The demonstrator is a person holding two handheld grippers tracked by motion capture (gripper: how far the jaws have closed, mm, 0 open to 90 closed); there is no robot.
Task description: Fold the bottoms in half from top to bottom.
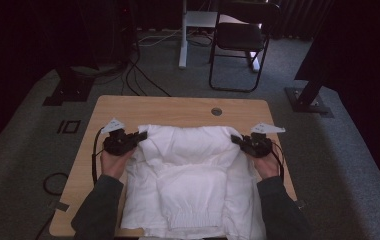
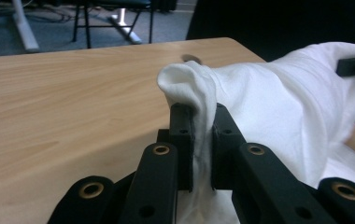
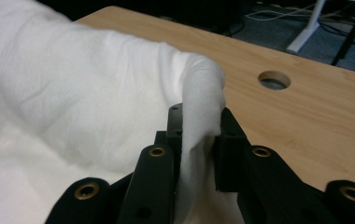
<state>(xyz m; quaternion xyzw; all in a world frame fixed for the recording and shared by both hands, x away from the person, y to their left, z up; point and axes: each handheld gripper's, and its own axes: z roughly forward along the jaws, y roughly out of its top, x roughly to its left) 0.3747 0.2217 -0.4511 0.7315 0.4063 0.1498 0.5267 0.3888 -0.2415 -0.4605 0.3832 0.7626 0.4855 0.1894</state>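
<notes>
On the wooden table (image 1: pixel 128 107), left gripper (image 2: pixel 202 122) and right gripper (image 3: pixel 199 123) each pinch one far corner of the white garment (image 1: pixel 188 175), lifted mid-fold; lower body already folded, top fold-over judged remaining.

Layout: garment on table, one gripper at each far corner.

I saw the garment (image 1: pixel 190 175) lying on the table (image 1: pixel 178 106), reaching from mid-table to the near edge. The left gripper (image 1: pixel 140 136) sat at its far left corner and the right gripper (image 1: pixel 235 139) at its far right corner, a cloth fold between each pair of jaws. The cable hole (image 1: pixel 216 111) lay behind the garment, right of centre. A chair (image 1: pixel 240 37) stood on the floor beyond the table.
</notes>
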